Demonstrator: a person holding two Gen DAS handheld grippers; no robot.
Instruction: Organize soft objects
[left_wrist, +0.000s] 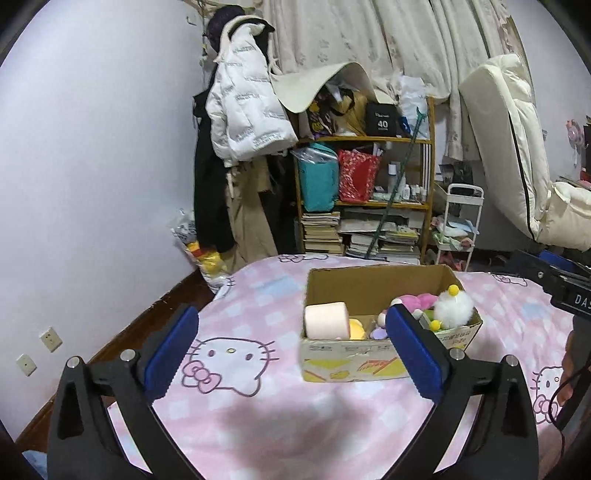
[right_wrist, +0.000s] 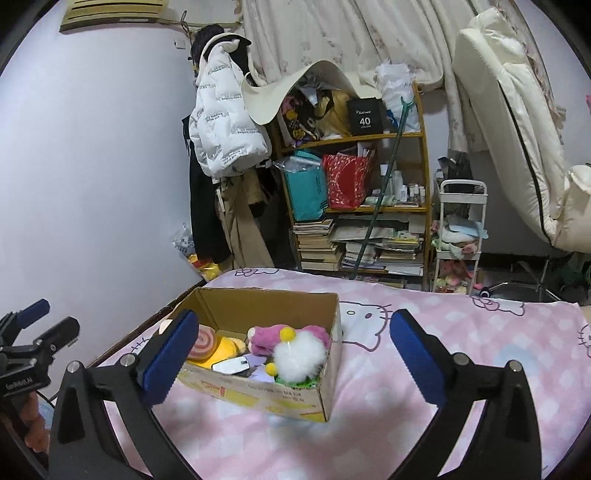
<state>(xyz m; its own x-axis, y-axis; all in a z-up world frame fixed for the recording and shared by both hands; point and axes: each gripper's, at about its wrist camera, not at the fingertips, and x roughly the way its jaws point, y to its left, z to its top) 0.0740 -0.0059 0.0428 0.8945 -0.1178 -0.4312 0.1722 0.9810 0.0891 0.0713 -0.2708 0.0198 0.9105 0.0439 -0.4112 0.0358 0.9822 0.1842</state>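
Cardboard box (left_wrist: 388, 332) sits on our pink cat-print bedspread (left_wrist: 258, 406), at about one o'clock in the left wrist view, just beyond the blue pads of our left claw (left_wrist: 291, 352). That claw is spread wide and grips nothing; only bedspread shows between its fingers. Inside the box we see a pale pink roll (left_wrist: 327, 319) at its nine o'clock end, a pink plush toy (left_wrist: 421, 301) and a white fluffy toy (left_wrist: 452, 306) with yellow pompoms at its three o'clock end. At three o'clock in the frame our right claw's black body (left_wrist: 569, 291) pokes in.

From the right wrist view, the same box (right_wrist: 295, 398) lies at about eleven o'clock, its near corner between the pads of our right claw (right_wrist: 293, 356). This claw too is released, wide apart, nothing pressed by either pad. The white fluffy toy (right_wrist: 299, 356) rests against the box's near wall, the pink plush toy (right_wrist: 280, 338) just behind it, a swirled roll (right_wrist: 203, 347) and a yellow toy (right_wrist: 225, 350) at nine o'clock. Our left claw (right_wrist: 40, 321) shows at the nine o'clock edge. A cluttered shelf (right_wrist: 354, 206) stands at twelve o'clock.
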